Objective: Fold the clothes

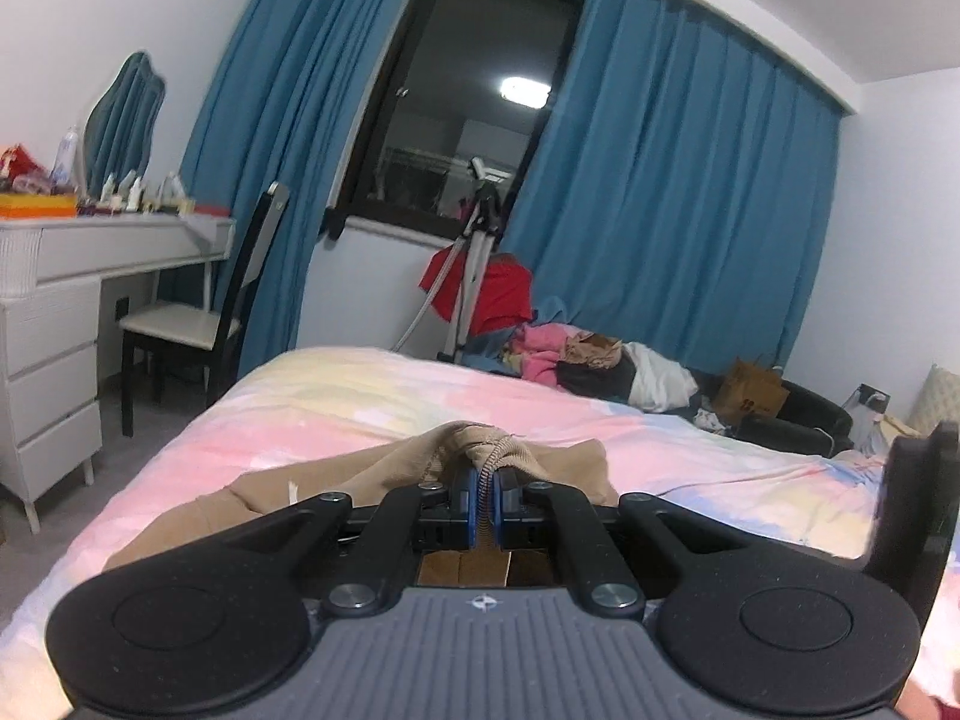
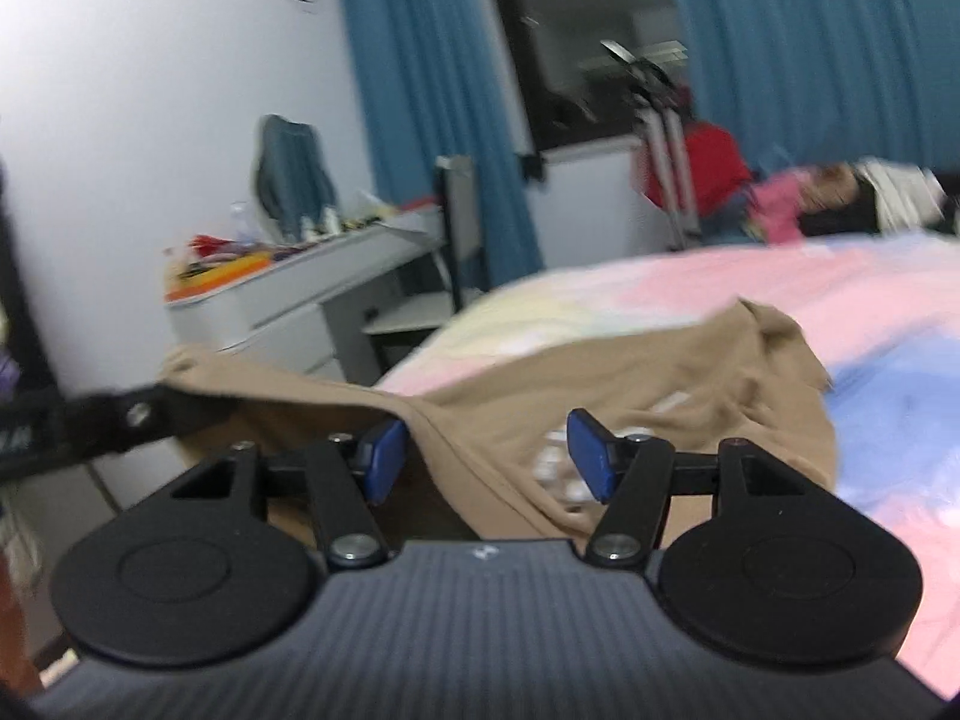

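Left gripper (image 1: 486, 489) clamped tight on a bunched, ribbed edge of the tan garment (image 1: 372, 480), blue pads pressed together with the cloth pinched between them; garment trails back from the pinch onto the pastel bedspread (image 1: 372, 384). Right gripper (image 2: 486, 456) has jaws standing wide apart, blue pads (image 2: 591, 456) clear of the fabric, nothing gripped; the tan garment lies below and between them, spread across the near part of the bed, one corner lifted off to the left. Heap of mixed clothes (image 1: 576, 360) beyond the bed's far edge, under blue curtains (image 1: 672, 180).
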Available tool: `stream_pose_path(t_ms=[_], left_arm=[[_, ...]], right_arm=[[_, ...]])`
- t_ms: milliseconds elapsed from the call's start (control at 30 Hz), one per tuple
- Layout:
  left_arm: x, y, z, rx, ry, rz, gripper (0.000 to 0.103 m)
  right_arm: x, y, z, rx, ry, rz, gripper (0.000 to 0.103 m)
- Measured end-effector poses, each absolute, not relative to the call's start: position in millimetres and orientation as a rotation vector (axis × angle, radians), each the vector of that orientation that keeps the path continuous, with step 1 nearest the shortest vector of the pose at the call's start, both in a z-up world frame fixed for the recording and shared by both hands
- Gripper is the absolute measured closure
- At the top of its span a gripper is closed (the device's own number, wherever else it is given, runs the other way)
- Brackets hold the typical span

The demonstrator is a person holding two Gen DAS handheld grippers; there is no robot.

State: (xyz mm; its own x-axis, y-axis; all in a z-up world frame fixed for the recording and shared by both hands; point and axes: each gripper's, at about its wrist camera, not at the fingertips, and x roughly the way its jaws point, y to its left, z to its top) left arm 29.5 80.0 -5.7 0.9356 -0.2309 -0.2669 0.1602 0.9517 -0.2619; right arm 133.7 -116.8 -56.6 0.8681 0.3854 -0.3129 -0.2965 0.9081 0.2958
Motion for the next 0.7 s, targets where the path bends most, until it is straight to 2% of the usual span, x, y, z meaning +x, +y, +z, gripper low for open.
stream_pose_path(t_ms=[200, 400, 700], left_arm=[[42.6, 92.8, -9.8, -0.339, 0.341, -0.214, 0.098], [45.0, 101.3, -8.2, -0.404, 0.338, -0.21, 0.098], [44.8, 91.6, -10.5, -0.384, 0.346, -0.172, 0.098]], right_arm=[[157.0, -166.4, -64.4, 0.449, 0.483, 0.256, 0.04], [159.0, -178.1, -81.1, 0.496, 0.51, 0.199, 0.04], [117.4, -109.9, -77.1, 0.263, 0.402, 0.509, 0.04]])
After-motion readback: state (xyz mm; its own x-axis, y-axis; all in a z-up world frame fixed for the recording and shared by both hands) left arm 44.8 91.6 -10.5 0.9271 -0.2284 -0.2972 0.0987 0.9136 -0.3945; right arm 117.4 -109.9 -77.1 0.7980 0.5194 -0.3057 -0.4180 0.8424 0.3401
